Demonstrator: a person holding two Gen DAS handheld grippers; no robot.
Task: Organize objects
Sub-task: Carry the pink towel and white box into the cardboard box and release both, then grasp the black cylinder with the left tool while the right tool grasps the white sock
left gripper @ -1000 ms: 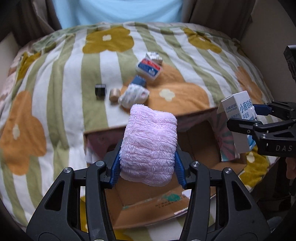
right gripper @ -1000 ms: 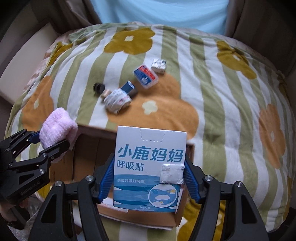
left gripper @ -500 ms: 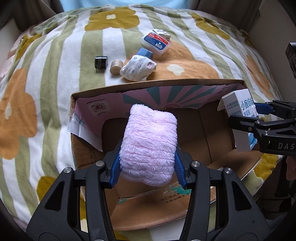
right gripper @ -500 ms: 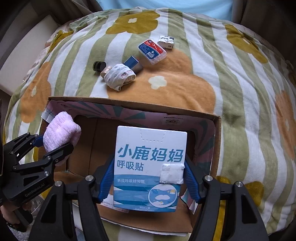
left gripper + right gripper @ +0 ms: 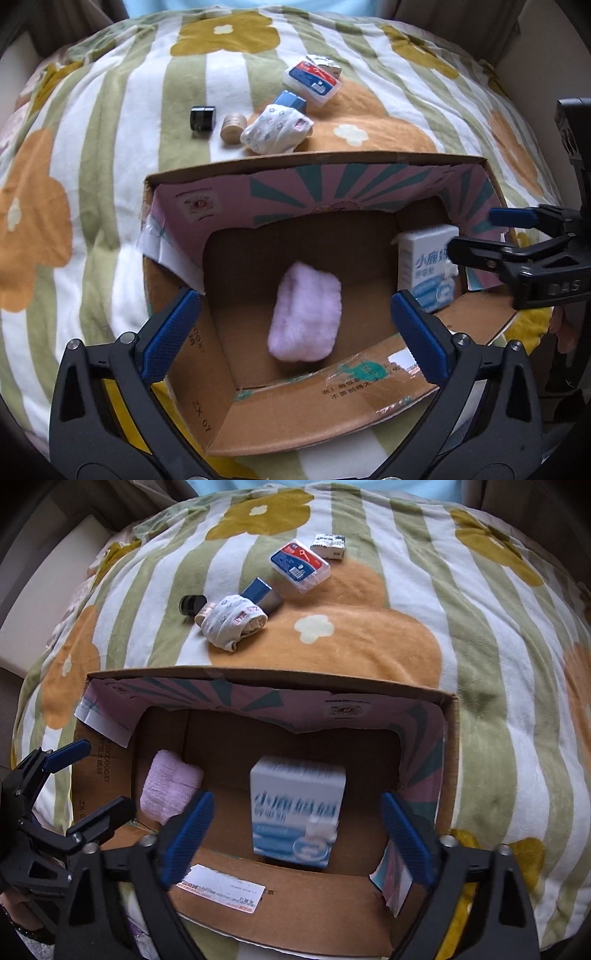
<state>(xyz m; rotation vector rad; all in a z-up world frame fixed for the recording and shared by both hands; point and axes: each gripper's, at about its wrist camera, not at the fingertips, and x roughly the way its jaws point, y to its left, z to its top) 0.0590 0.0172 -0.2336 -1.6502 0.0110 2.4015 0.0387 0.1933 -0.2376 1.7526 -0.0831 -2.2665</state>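
Observation:
An open cardboard box (image 5: 369,158) (image 5: 273,681) sits on a striped flower blanket. A pink fluffy roll (image 5: 304,312) (image 5: 168,786) lies inside it at the left. A white and blue carton (image 5: 297,812) (image 5: 428,269) is inside at the right, blurred. My left gripper (image 5: 299,336) is open above the roll, not touching it. My right gripper (image 5: 295,838) is open, its jaws wide on either side of the carton.
Beyond the box on the blanket lie a black cube (image 5: 202,118), a tan cap (image 5: 232,127), a patterned cloth bundle (image 5: 277,127) (image 5: 232,622), a blue case (image 5: 262,592), a clear plastic box with a red and blue label (image 5: 299,565) and a small foil packet (image 5: 328,544).
Both grippers have opened and let go. The pink roll and the carton have dropped into the box. Both views have shifted further over the box.

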